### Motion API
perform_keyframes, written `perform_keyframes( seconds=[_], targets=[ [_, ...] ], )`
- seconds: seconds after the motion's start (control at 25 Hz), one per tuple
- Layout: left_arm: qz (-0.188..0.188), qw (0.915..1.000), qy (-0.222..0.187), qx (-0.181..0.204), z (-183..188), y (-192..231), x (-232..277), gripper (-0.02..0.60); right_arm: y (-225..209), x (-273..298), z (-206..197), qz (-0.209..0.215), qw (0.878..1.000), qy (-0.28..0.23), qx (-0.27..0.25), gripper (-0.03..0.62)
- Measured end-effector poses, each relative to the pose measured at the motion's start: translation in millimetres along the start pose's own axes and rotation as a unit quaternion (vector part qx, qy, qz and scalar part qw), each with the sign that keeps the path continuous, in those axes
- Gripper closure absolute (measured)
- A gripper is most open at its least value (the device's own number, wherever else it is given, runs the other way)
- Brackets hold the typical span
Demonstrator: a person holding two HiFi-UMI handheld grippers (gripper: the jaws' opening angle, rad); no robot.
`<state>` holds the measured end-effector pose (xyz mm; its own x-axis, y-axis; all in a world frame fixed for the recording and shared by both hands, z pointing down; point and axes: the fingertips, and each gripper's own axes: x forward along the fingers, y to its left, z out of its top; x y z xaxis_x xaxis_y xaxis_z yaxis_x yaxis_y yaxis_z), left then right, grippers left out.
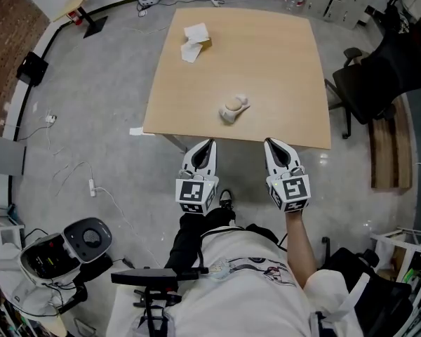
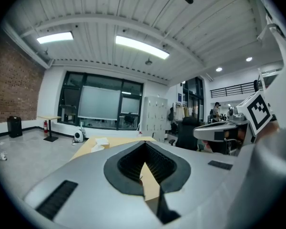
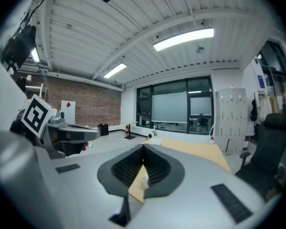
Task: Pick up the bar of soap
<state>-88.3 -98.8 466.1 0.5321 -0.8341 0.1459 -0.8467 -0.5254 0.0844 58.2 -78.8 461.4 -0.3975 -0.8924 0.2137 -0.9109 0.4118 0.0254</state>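
The bar of soap [image 1: 233, 107] is a cream lump with a pale bit beside it. It lies on the wooden table [image 1: 281, 69] near the front edge, about midway across. Both grippers hang in front of that edge, off the table and short of the soap. My left gripper [image 1: 209, 143] is below and left of the soap, its jaws shut on nothing. My right gripper [image 1: 269, 142] is below and right of it, also shut and empty. In the left gripper view the left gripper [image 2: 144, 142] points at the tabletop, and the right gripper [image 3: 143, 147] does the same in its own view.
A white box with crumpled paper [image 1: 195, 39] sits at the table's far left. A black office chair [image 1: 379, 76] and a wooden bench [image 1: 386, 146] stand to the right. Cables [image 1: 91, 184] and a grey device [image 1: 56, 251] lie on the floor to the left.
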Motion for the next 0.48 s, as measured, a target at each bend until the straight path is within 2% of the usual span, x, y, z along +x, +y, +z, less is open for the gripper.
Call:
perform_keyframes(
  seconds=[0.28, 0.48],
  targets=[
    [-0.011, 0.9997, 0.022, -0.009, -7.4, 21.5, 21.4, 0.577, -1.9, 33.9, -2.9, 0.011, 0.999, 0.031, -0.011, 0.591],
    [0.002, 0.9989, 0.043, -0.018, -17.8, 34.0, 33.5, 0.577, -6.8, 55.6, -9.2, 0.023, 0.999, 0.043, -0.01, 0.591]
  ],
)
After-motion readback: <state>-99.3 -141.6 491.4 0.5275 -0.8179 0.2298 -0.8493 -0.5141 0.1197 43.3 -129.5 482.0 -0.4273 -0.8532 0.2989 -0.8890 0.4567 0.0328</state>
